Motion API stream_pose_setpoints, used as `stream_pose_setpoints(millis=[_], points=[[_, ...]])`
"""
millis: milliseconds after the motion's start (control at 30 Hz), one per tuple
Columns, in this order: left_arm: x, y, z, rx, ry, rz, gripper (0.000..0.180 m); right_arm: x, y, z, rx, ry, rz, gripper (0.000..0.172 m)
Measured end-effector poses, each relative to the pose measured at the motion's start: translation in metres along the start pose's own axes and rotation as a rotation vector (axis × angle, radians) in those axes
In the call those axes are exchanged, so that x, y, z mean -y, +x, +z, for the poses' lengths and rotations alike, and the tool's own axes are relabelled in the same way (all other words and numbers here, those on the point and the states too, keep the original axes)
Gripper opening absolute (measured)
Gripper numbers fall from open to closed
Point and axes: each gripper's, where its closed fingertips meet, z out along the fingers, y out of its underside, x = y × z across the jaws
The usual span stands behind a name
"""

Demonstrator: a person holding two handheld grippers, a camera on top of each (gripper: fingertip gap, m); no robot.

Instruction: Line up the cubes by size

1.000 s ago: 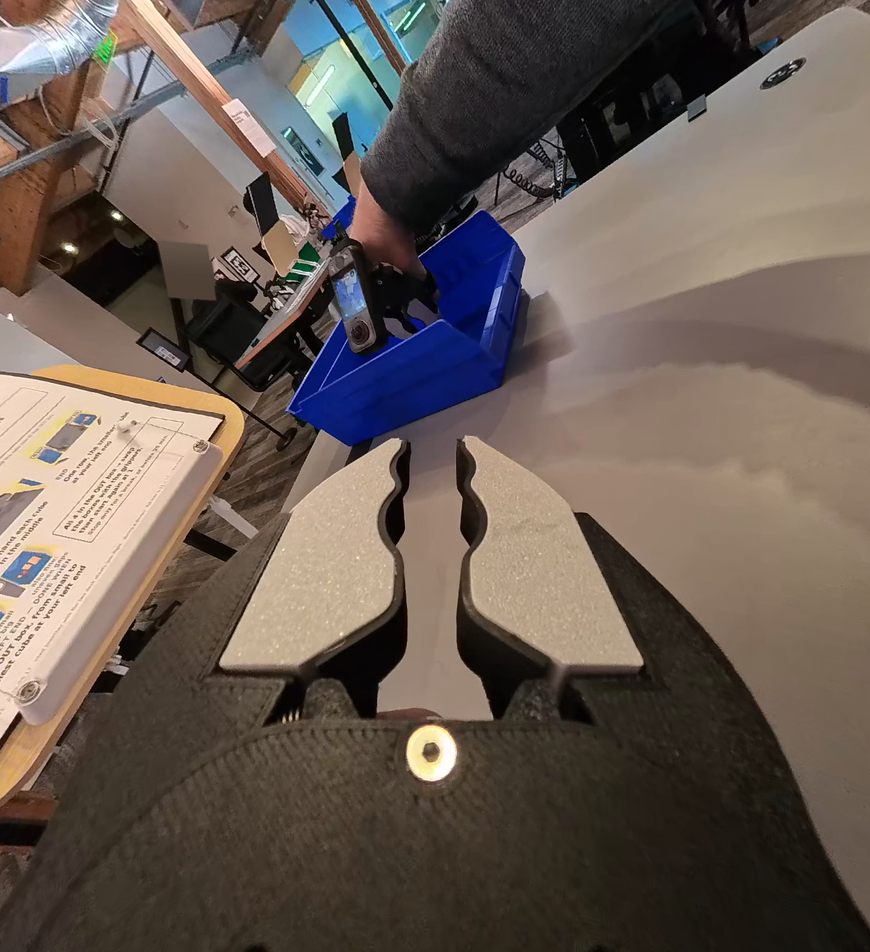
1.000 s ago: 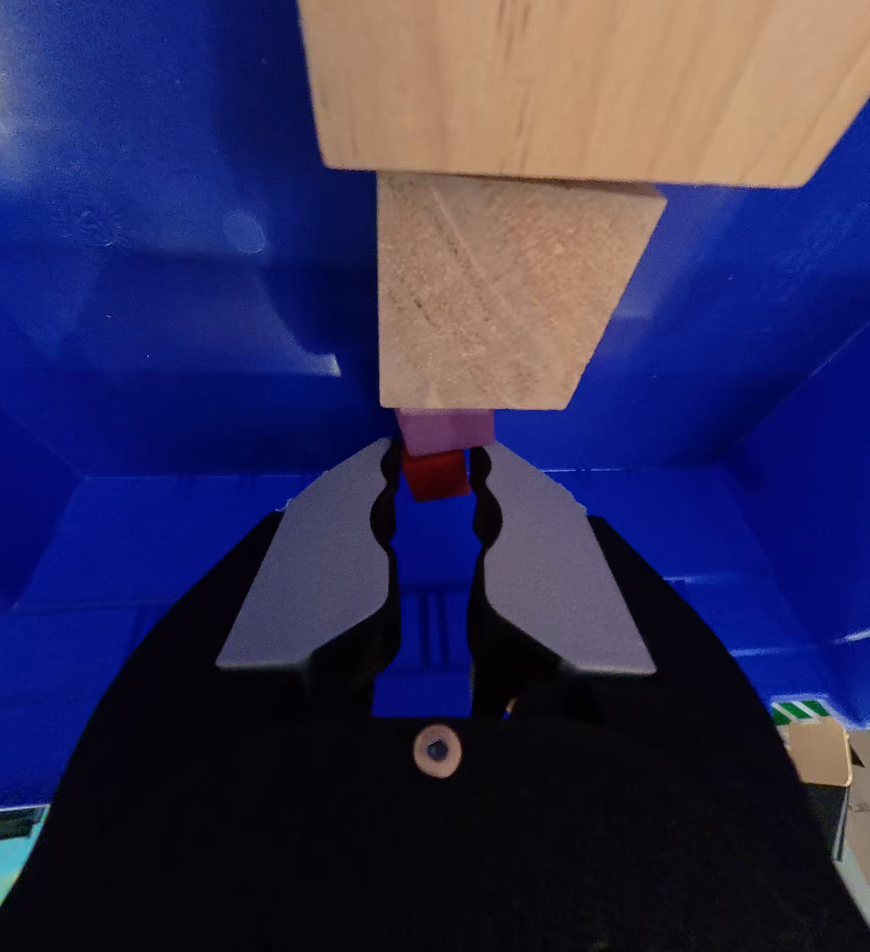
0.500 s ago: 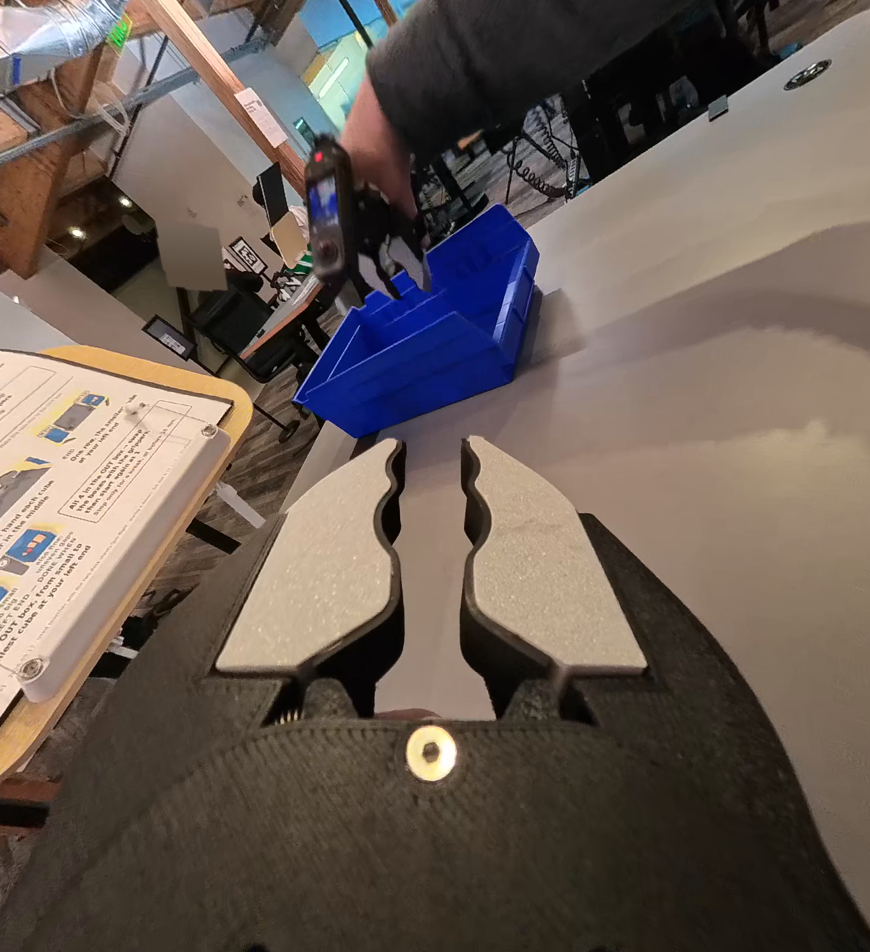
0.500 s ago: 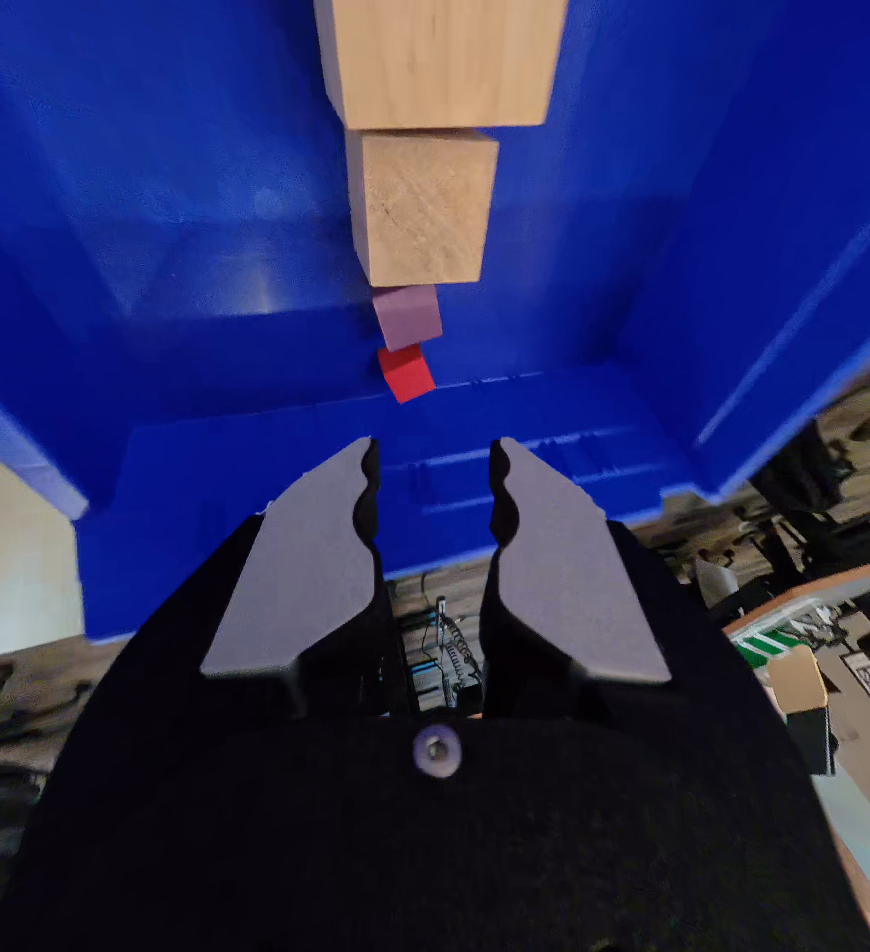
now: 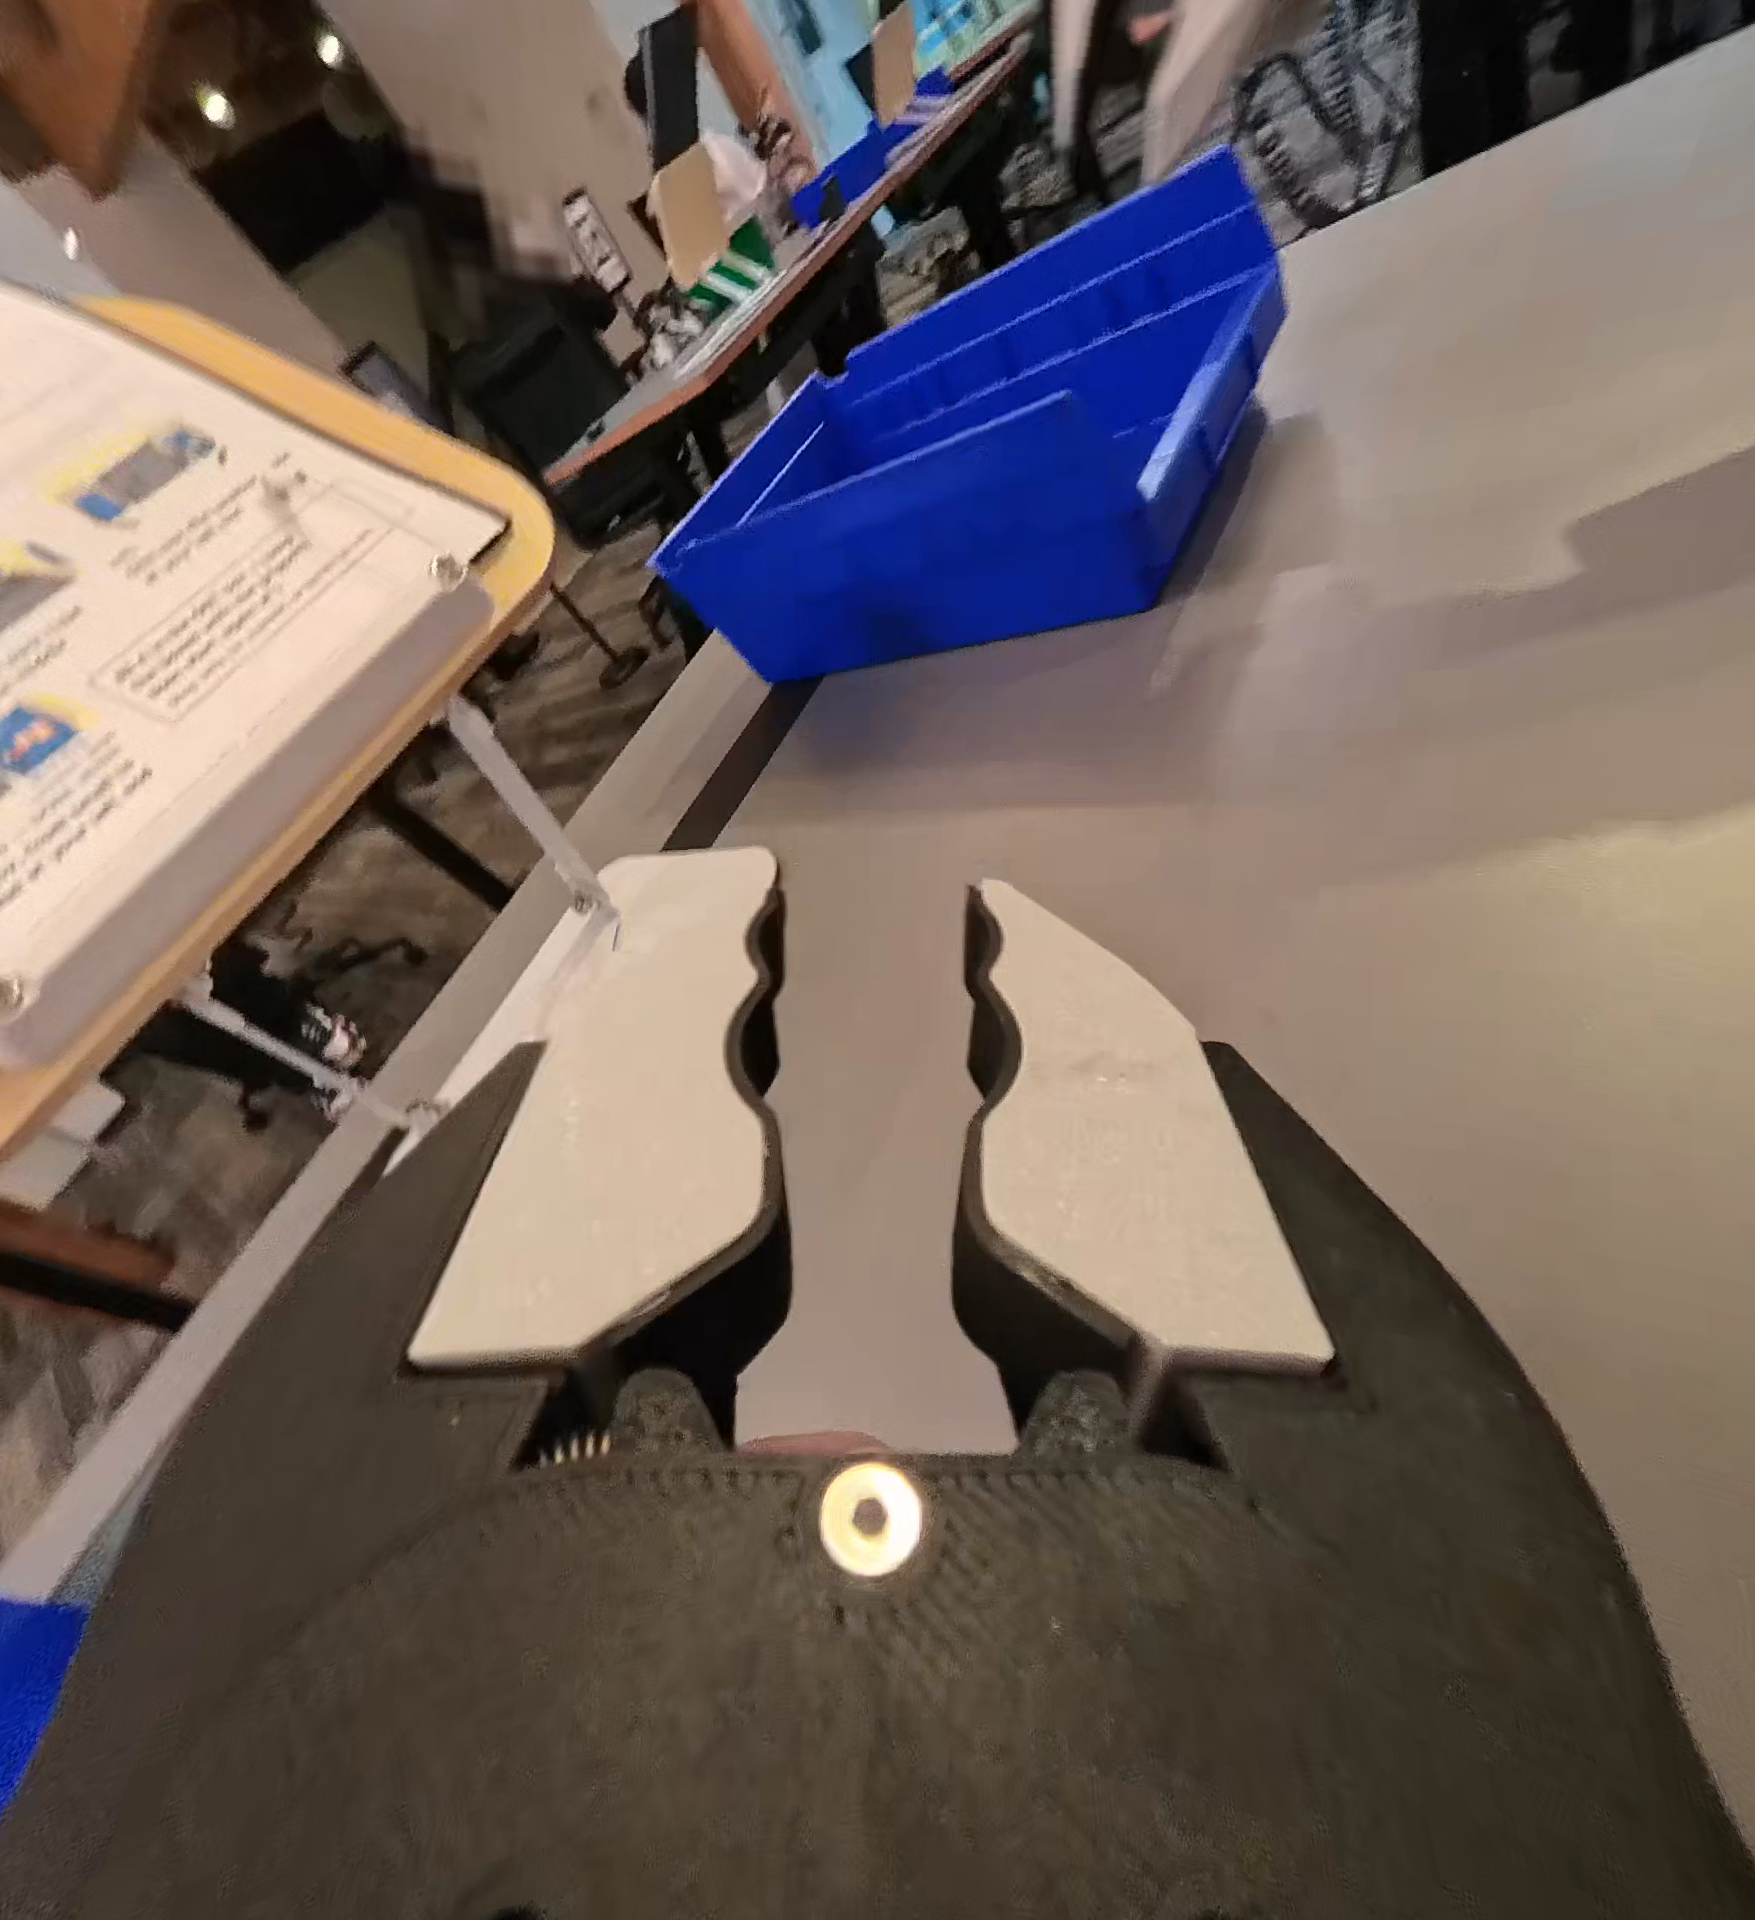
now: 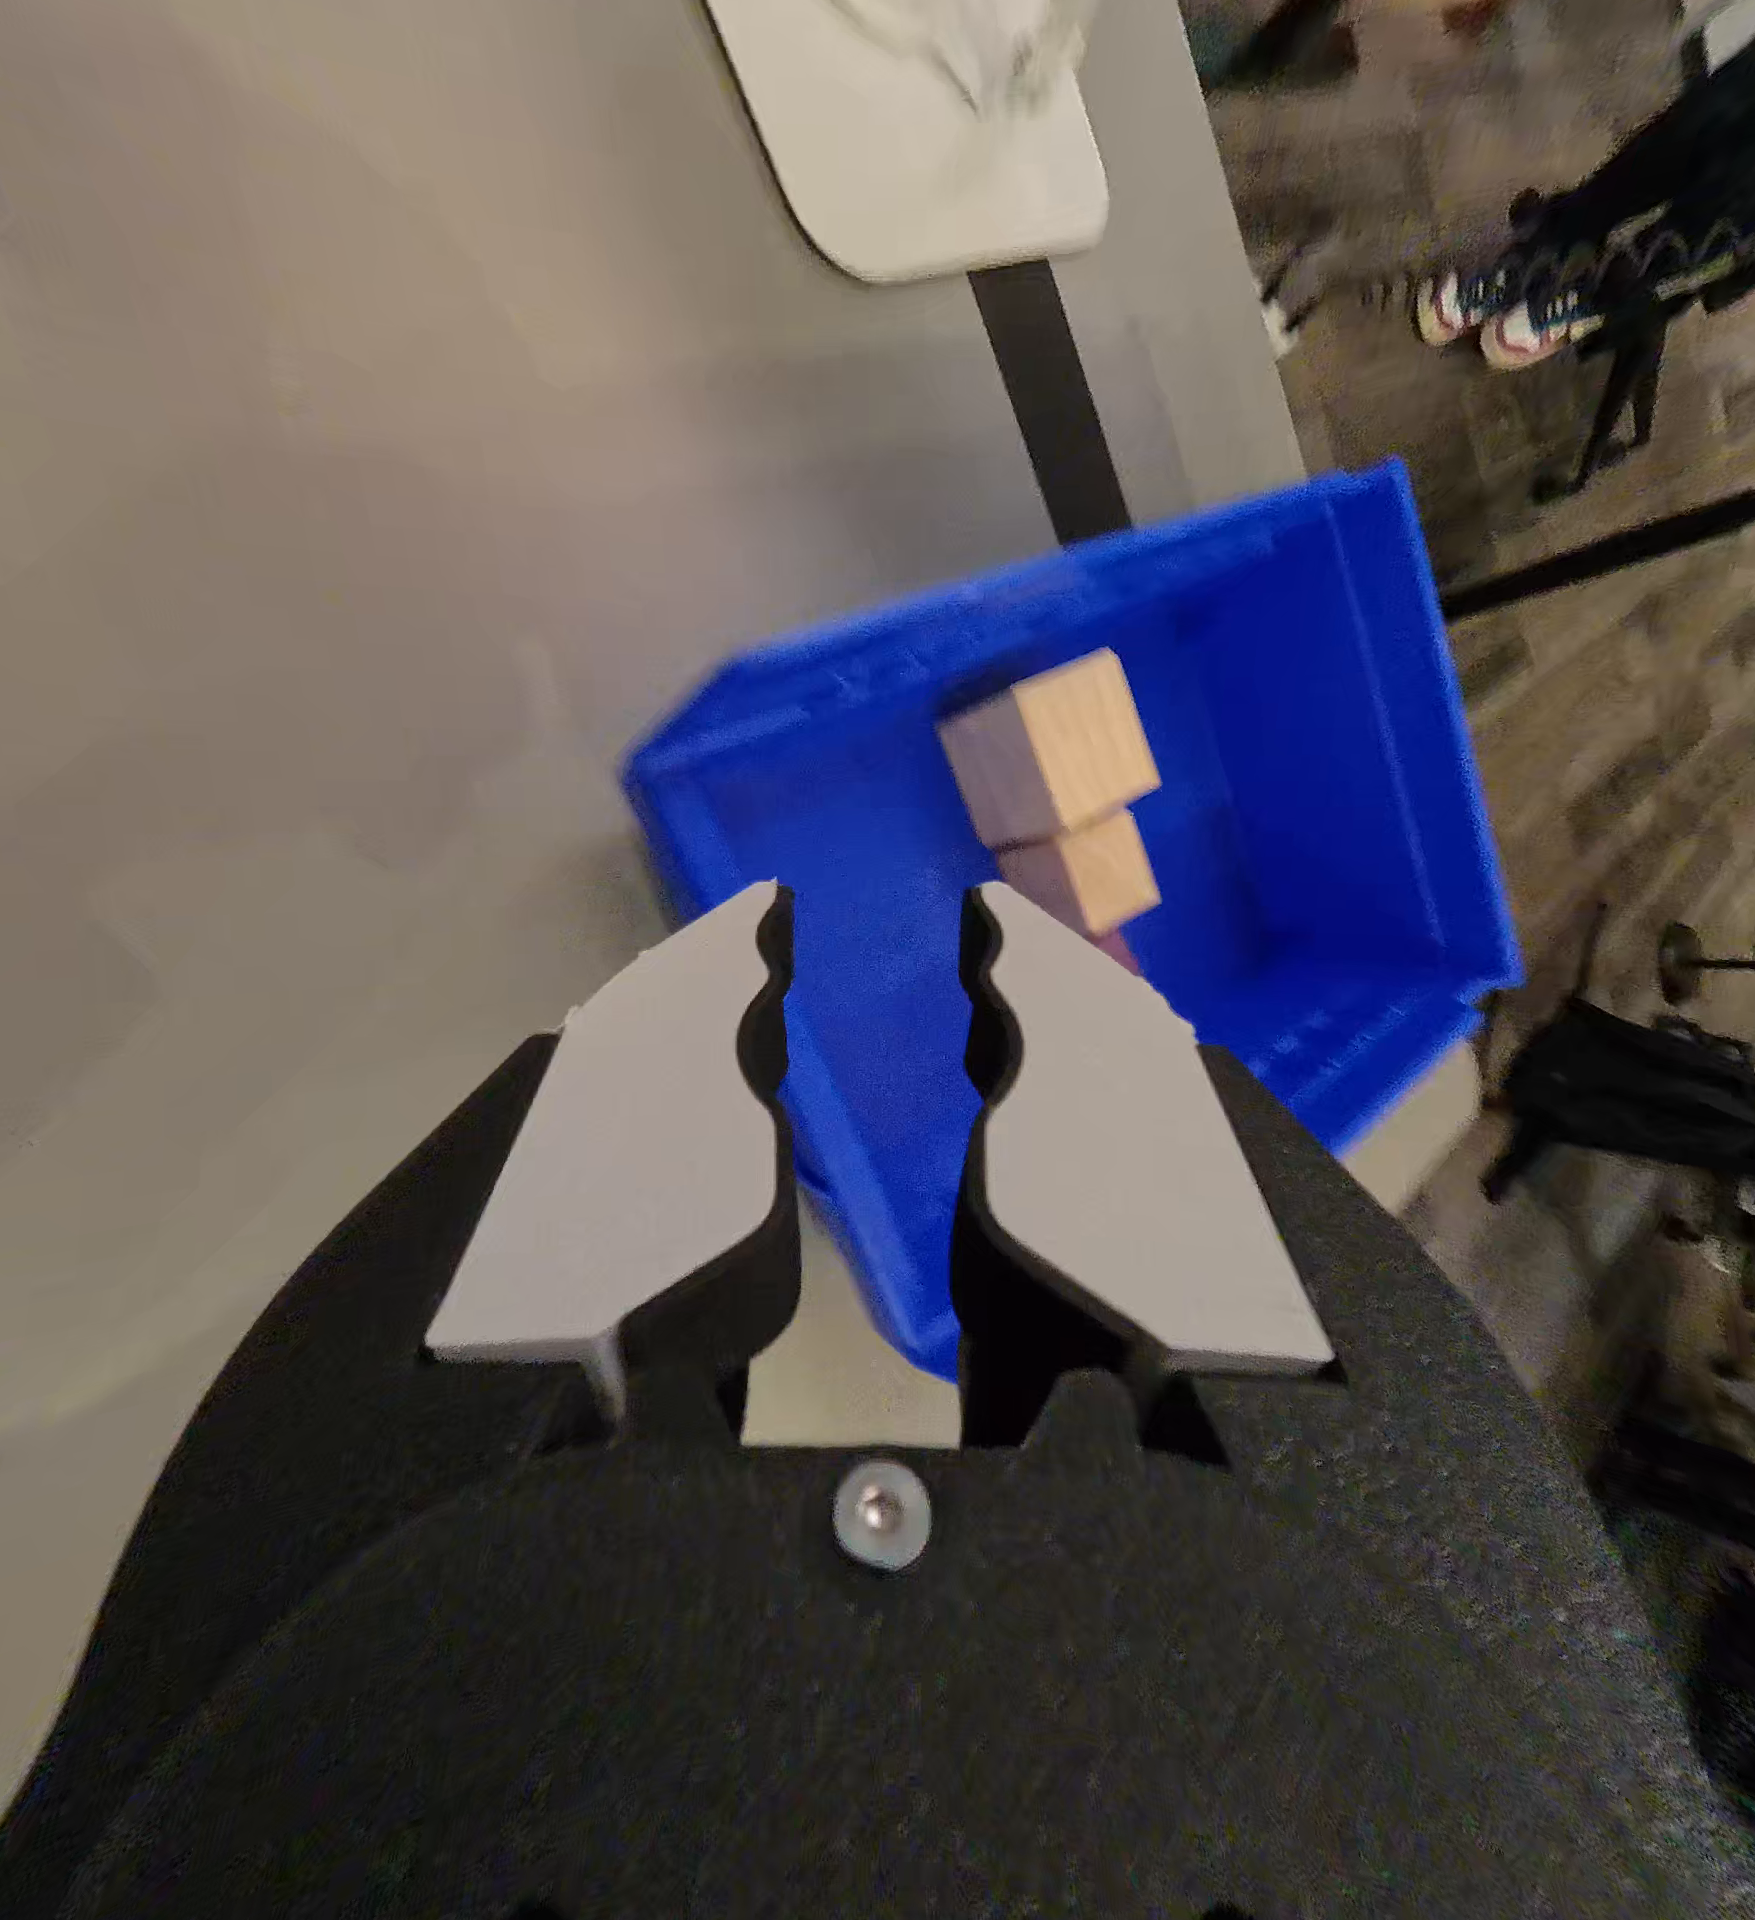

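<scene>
Hovering with both my right claw (image 6: 878,904) and left claw (image 5: 873,899) parted and empty, I judge the wooden cubes (image 6: 1086,748), lined up inside the blue bin (image 6: 1372,831), light, rigid, best pinched across flat opposite faces.

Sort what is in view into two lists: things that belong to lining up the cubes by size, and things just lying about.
Part of the job:
- blue bin
- large wooden cube
- smaller wooden cube
- purple cube, mostly hidden
- left gripper, open with nothing in it
- right gripper, open with nothing in it

Just lying about:
- instruction board
- white pad
- grey table
</scene>
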Motion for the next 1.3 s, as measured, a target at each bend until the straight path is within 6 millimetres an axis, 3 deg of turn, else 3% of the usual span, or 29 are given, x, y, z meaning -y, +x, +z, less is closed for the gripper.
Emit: stream_pose_setpoints(millis=[200,267,367,467,700,833,1000,1100,1300], points=[[-0.033,-0.014,-0.007,0.175,-0.175,-0.15,0.049,0.046,-0.083,0.016,0.053,0.214,0.164,0.028],[-0.047,-0.019,-0.012,0.241,-0.249,-0.234,0.063,0.062,-0.106,0.024,0.071,0.27,0.219,0.028],[-0.064,-0.022,-0.021,0.309,-0.317,-0.371,0.082,0.081,-0.13,0.038,0.066,0.316,0.283,0.026],[-0.082,-0.027,-0.028,0.403,-0.394,-0.415,0.1,0.1,-0.141,0.051,0.043,0.37,0.369,0.027],[-0.115,-0.029,-0.027,0.494,-0.517,-0.509,0.126,0.131,-0.141,0.086,0.036,0.466,0.607,0.041],[-0.118,-0.031,-0.02,0.506,-0.515,-0.551,0.13,0.137,-0.131,0.102,-0.089,0.453,0.572,0.051],[-0.119,-0.034,-0.016,0.513,-0.512,-0.575,0.137,0.126,-0.115,0.125,-0.2,0.379,0.625,0.063],[-0.119,-0.035,-0.017,0.513,-0.502,-0.594,0.137,0.132,-0.114,0.122,-0.245,0.387,0.627,0.067],[-0.121,-0.037,-0.016,0.514,-0.5,-0.632,0.139,0.124,-0.107,0.129,-0.329,0.319,0.674,0.068]])
